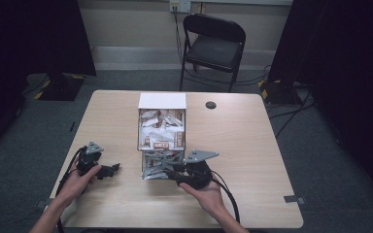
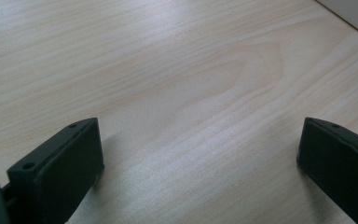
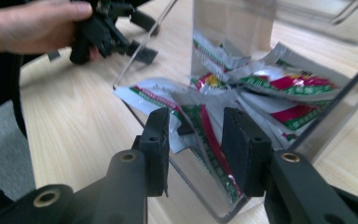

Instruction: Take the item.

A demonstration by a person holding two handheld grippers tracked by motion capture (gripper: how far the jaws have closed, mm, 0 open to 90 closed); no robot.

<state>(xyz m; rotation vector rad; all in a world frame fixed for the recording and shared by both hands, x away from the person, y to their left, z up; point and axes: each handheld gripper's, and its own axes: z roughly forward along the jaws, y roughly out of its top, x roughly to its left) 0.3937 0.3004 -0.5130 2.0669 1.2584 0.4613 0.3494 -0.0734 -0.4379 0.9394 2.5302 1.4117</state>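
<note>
While my left tongs (image 2: 200, 154) sit spread over bare desk (image 2: 177, 70), my right tongs (image 3: 196, 140) straddle a sachet (image 3: 205, 130), half-closed.

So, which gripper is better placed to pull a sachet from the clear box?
The right gripper: its fingers already flank a sachet at the clear box. The left gripper is open over bare table.

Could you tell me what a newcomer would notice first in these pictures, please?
Probably the clear box at the middle of the table, crammed with sachets. At its near end the right gripper has its jaws either side of a red-and-green sachet, while the left gripper rests open on bare wood.
</note>
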